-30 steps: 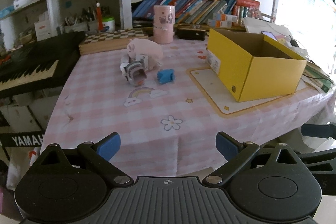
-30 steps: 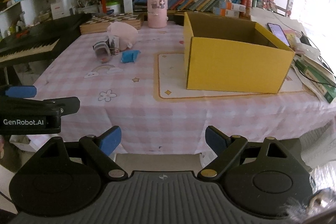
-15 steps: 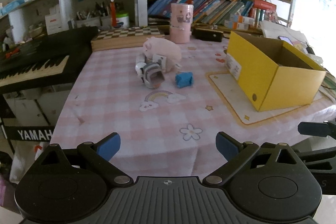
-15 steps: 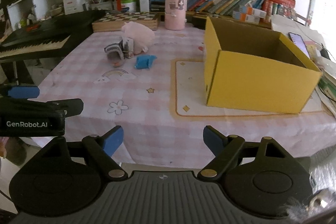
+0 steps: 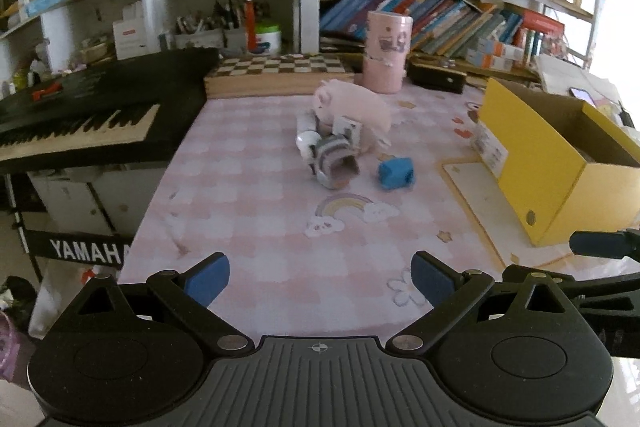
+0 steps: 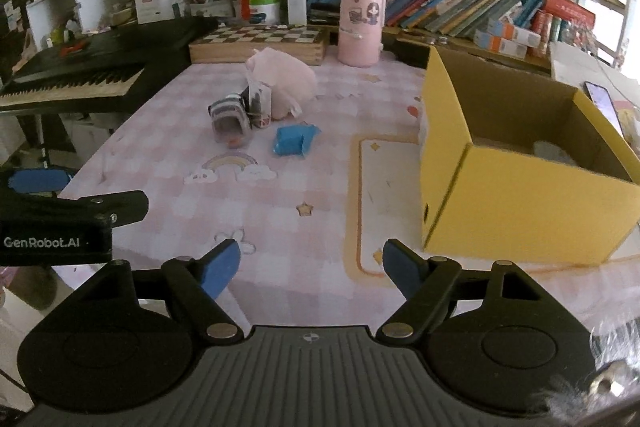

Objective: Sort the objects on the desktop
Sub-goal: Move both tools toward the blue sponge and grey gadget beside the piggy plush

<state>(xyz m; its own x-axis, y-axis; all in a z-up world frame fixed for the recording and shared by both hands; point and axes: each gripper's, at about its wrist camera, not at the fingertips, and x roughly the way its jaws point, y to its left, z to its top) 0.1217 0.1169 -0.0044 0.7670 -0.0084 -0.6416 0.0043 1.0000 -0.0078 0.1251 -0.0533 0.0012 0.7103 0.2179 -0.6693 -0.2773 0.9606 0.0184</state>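
Left wrist view
- Left gripper: over the near edge of the table, blue-padded fingers spread wide, nothing between them.
- Table: covered with a pink checked cloth printed with a rainbow and flowers.
- Pink plush toy: lying toward the far edge, about mid-width.
- Small white box: upright, touching the front of the plush toy.
- Striped pouch: on its side, just in front of the white box, open end toward the near edge.
- Blue packet: just beside the pouch, on the side toward the yellow box.
- Yellow box: open-topped, near the table's right edge, standing on a pale mat.
- Pink canister: upright at the far edge, beside a chessboard.
- Keyboard: off the table's left edge.

Right wrist view
- Right gripper: over the near edge, jaws closing, nothing between them.
- Left gripper: visible at the left border, beside the near left corner of the table.
- Plush toy, white box, pouch: clustered toward the far edge.
- Blue packet: lying apart from the pouch, nearer the yellow box.
- Yellow box: a pale item, too blurred to tell, inside.
- Pink canister: at the far edge.
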